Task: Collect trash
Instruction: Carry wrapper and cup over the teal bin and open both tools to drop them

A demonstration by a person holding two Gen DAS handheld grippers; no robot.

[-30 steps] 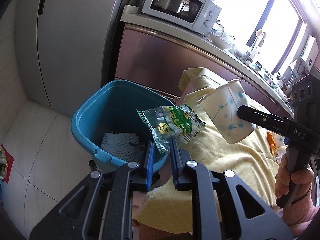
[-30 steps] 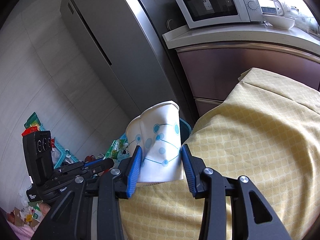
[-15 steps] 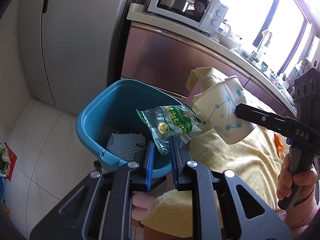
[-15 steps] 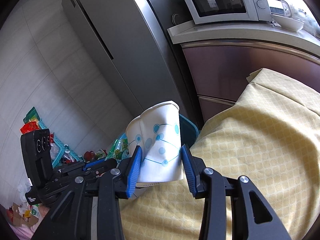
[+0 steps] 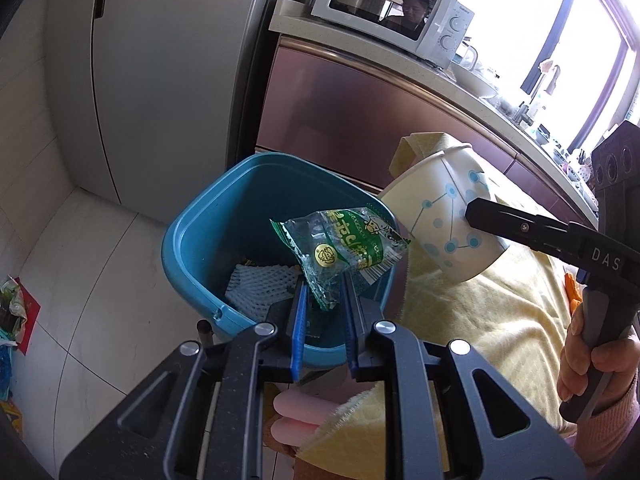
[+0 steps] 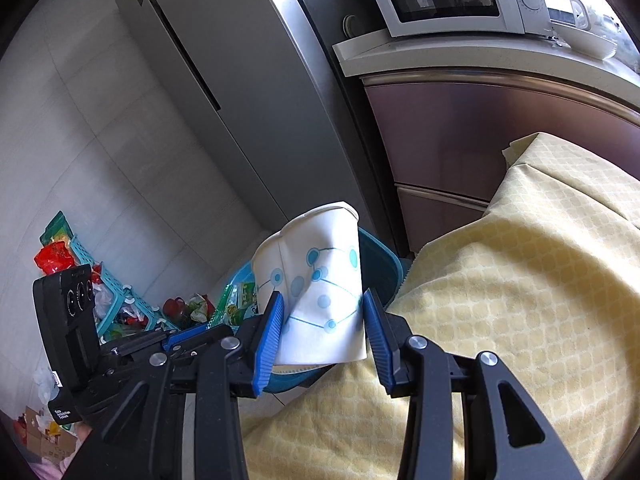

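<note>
My left gripper [image 5: 323, 294] is shut on a clear and green plastic wrapper [image 5: 342, 248] and holds it over the open blue bin [image 5: 192, 240]. White foam netting [image 5: 260, 286] lies in the bin. My right gripper [image 6: 322, 312] is shut on a crumpled white paper cup with blue dots [image 6: 316, 288]. In the left wrist view the cup [image 5: 444, 224] hangs at the bin's right rim, above the edge of the yellow cloth. In the right wrist view the bin [image 6: 380, 264] shows behind the cup and the wrapper [image 6: 236, 300] to its left.
A table with a yellow cloth [image 6: 520, 300] stands right of the bin. A grey fridge [image 5: 160, 80] and a brown cabinet [image 5: 360, 120] with a microwave [image 5: 400, 4] stand behind. A teal basket and loose litter [image 6: 116, 300] lie on the floor at left.
Both grippers have moved closer to the bin with their loads. The wrapper now hangs over the bin's opening and the cup has reached its right rim.
</note>
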